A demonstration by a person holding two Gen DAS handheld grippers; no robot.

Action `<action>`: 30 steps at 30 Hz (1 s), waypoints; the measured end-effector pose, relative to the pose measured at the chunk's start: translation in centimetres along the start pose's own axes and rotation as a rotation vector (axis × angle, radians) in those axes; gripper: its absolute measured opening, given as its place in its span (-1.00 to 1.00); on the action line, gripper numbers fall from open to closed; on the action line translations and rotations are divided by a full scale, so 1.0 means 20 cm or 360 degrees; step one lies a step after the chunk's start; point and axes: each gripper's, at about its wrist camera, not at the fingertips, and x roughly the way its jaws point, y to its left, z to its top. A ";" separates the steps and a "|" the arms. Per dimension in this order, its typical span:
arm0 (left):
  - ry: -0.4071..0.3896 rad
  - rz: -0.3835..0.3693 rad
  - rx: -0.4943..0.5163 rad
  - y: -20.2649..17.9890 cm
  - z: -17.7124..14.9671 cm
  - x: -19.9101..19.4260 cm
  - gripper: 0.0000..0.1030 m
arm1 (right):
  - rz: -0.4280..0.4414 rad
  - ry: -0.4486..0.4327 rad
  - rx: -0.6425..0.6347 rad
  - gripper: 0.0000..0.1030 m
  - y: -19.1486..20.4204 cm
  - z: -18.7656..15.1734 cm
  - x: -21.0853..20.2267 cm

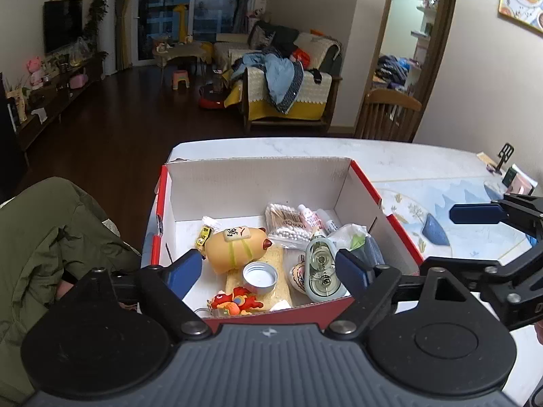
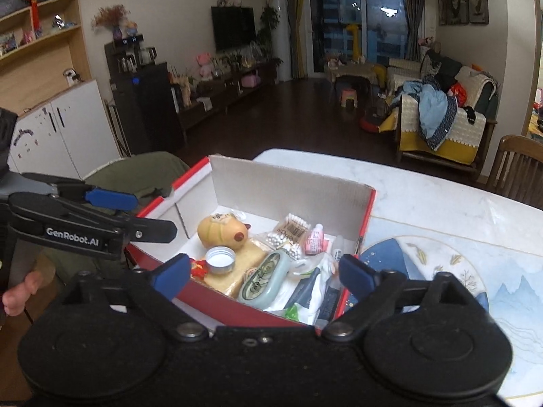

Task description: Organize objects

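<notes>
Blue-padded fingers [image 1: 185, 273] of the left claw [image 1: 271, 271] stand spread wide, with nothing between them, low over the near wall of a red box [image 1: 390, 203] with a white inside. Just ahead of this claw, inside the box, a round metal lid [image 1: 260, 276] lies open side up on a yellow sponge [image 1: 281, 264], whose long axis runs away from the claw. Touching the sponge on its left, a yellow pig toy [image 1: 234, 247] lies on its side, long axis across the box, snout pointing right. Nearest the claw, by the near wall, sits a red dragon keyring [image 1: 236, 302]. Ahead to the right, a pale green tape dispenser [image 1: 319, 271] lies with its long axis pointing away from the claw, beside a white plastic bag [image 1: 349, 237]. Farther off, a packet of cotton swabs [image 1: 288, 224] lies flat near the far wall, with a small pink-labelled bottle [image 1: 310, 218] just beside it.

The right claw [image 2: 268, 274] is likewise spread and empty, hovering over the box's near right corner; the tape dispenser [image 2: 268, 276] lies right before it, its long axis slanting away to the right. The box rests on a white marble surface [image 1: 407, 159], touching a blue-patterned mat [image 1: 475, 237] to the right of both claws.
</notes>
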 end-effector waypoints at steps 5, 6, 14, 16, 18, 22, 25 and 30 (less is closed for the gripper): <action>-0.0069 0.0013 -0.0048 0.00 -0.03 -0.06 1.00 | -0.0012 -0.0071 0.0005 0.99 0.00 -0.02 -0.08; -0.0078 0.0012 -0.0058 -0.01 -0.03 -0.06 1.00 | -0.0010 -0.0081 0.0011 0.99 0.00 -0.02 -0.09; -0.0122 0.0081 -0.0016 -0.07 -0.07 -0.13 1.00 | -0.0017 -0.0104 0.0033 0.99 0.01 -0.06 -0.13; -0.0123 0.0079 -0.0004 -0.09 -0.08 -0.14 1.00 | -0.0014 -0.0109 0.0039 0.99 0.02 -0.06 -0.13; -0.0127 0.0075 0.0007 -0.11 -0.08 -0.15 1.00 | -0.0021 -0.0116 0.0027 0.99 0.03 -0.07 -0.13; -0.0143 0.0102 0.0060 -0.15 -0.10 -0.16 1.00 | -0.0030 -0.0119 0.0018 0.99 0.03 -0.07 -0.12; -0.0156 0.0115 0.0063 -0.17 -0.11 -0.17 1.00 | -0.0040 -0.0115 0.0034 0.99 0.03 -0.08 -0.11; -0.0151 0.0105 0.0053 -0.18 -0.12 -0.17 1.00 | -0.0053 -0.0112 0.0048 0.99 0.02 -0.09 -0.11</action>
